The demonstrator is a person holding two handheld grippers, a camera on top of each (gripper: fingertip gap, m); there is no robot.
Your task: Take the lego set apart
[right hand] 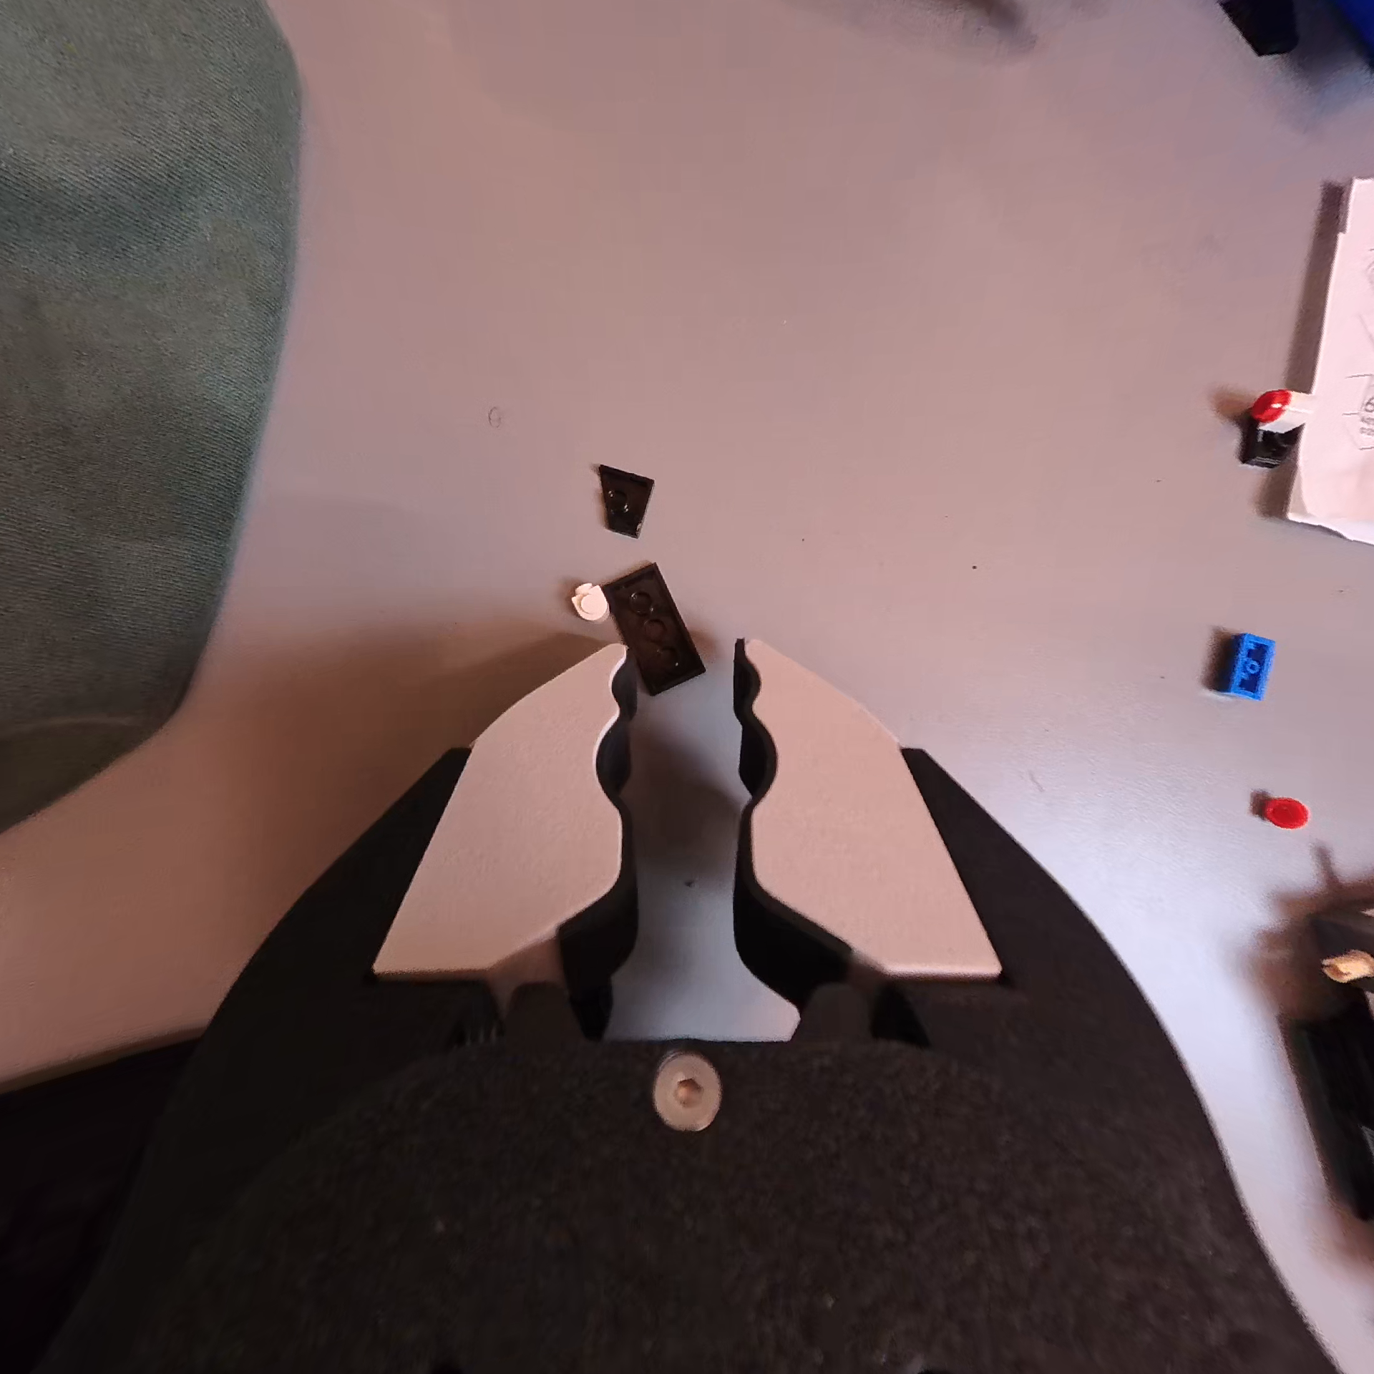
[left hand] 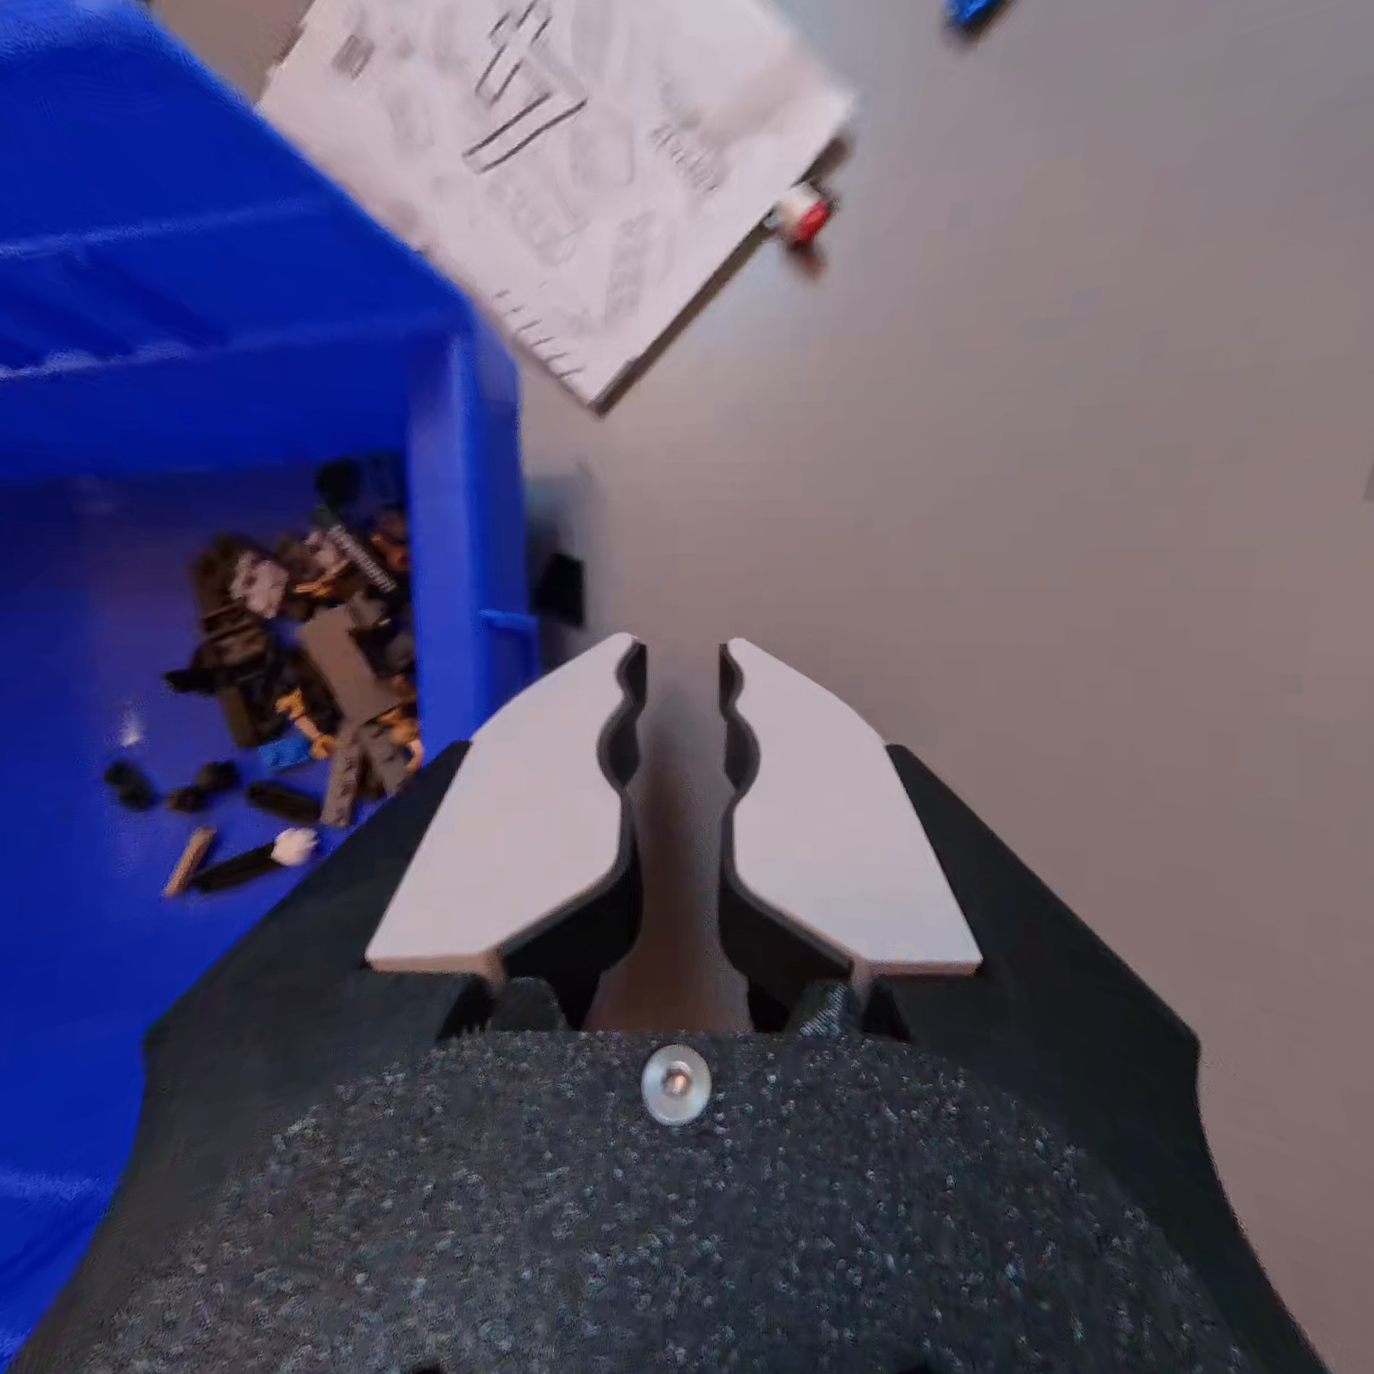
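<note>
My left gripper [left hand: 682, 648] is open and empty, held above the grey table just right of a blue bin [left hand: 223, 297]. Several loose dark lego pieces [left hand: 312, 669] lie in the bin's bottom. My right gripper [right hand: 684, 650] is open and empty above the table. A black rectangular plate [right hand: 654, 628] lies flat just beyond its left fingertip, with a small white round piece [right hand: 589, 601] beside it. A black wedge plate [right hand: 626, 498] lies a little farther on.
A paper instruction sheet [left hand: 565, 171] lies beyond the bin, with a red and white piece [left hand: 801, 213] at its edge. In the right wrist view a blue brick [right hand: 1247, 665], a red round stud [right hand: 1285, 812], a red-topped black piece [right hand: 1270, 435] and a dark partly built block [right hand: 1338, 1026] sit at the right. Green fabric [right hand: 111, 372] is at the left. My left tips are roughly 12 cm from the red-topped black piece [right hand: 1270, 435]. It is also in sight in the left wrist view [left hand: 823, 198].
</note>
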